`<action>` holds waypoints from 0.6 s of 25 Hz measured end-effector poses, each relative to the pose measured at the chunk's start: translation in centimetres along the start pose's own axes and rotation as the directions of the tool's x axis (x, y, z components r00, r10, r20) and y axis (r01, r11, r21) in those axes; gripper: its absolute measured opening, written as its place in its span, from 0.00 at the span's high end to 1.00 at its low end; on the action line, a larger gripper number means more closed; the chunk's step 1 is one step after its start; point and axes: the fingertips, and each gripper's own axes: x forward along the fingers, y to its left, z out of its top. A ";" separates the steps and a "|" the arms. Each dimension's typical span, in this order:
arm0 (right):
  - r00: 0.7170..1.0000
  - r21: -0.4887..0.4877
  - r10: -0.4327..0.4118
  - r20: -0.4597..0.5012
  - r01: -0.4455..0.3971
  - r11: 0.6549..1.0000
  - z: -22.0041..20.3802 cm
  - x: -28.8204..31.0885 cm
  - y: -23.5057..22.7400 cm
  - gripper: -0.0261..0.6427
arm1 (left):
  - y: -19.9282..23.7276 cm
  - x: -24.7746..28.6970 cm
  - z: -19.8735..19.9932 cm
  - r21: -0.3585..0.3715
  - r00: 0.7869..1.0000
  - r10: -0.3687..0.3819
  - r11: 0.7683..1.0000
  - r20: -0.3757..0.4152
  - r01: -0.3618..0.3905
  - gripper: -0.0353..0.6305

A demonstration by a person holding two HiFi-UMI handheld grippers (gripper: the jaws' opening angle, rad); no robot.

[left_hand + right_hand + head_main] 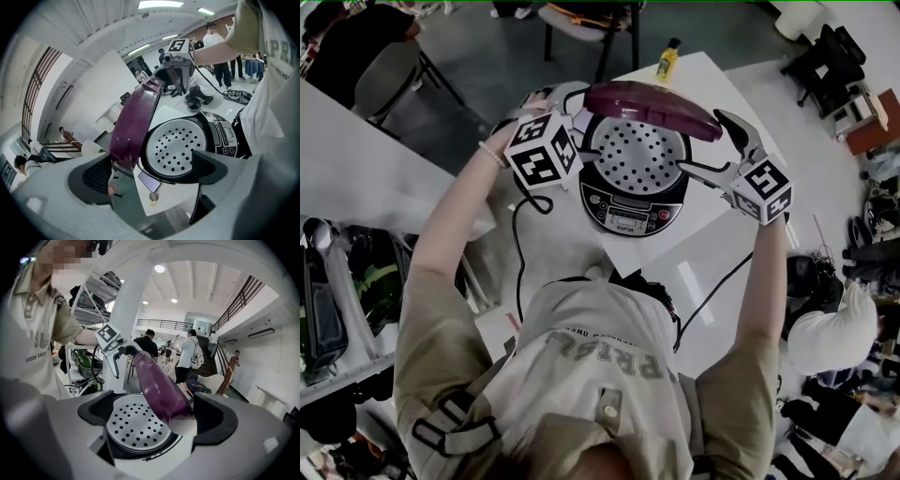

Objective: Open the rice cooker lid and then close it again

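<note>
The rice cooker [635,202] stands on a white table [712,272] with its purple lid [652,109] raised above the perforated inner plate [639,155]. My left gripper [581,141] is at the cooker's left side, open. In the left gripper view the lid [136,124] stands between the wide jaws of that gripper [154,168], close to the left one. My right gripper [722,150] is open at the lid's right end. In the right gripper view the lid [161,387] slants between the jaws of that gripper [157,416], nearest the right one, over the plate [133,425].
A yellow bottle [667,61] stands at the table's far corner behind the cooker. A black cable [520,267] runs off the table's left side. Chairs [581,19] stand beyond the table, shelving [337,300] is at the left, and people [187,355] stand in the background.
</note>
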 end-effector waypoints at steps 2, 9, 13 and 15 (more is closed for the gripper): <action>1.000 -0.008 0.020 -0.022 -0.020 1.000 -0.6 -0.2 0.8 0.21 | -1.0 0.0 -0.3 0.020 1.000 -0.020 1.000 -0.016 0.021 0.12; 0.991 -0.017 0.099 -0.086 -0.101 0.995 -2.6 -0.6 3.6 0.21 | -4.4 0.0 -1.6 0.083 0.993 -0.087 0.992 -0.084 0.094 0.10; 0.983 -0.015 0.138 -0.119 -0.141 0.990 -3.7 -0.7 5.0 0.20 | -6.1 0.1 -2.3 0.106 0.986 -0.118 0.986 -0.122 0.131 0.10; 0.977 -0.020 0.157 -0.146 -0.162 0.987 -4.3 -0.7 5.7 0.20 | -6.9 0.1 -2.7 0.118 0.981 -0.131 0.982 -0.141 0.148 0.10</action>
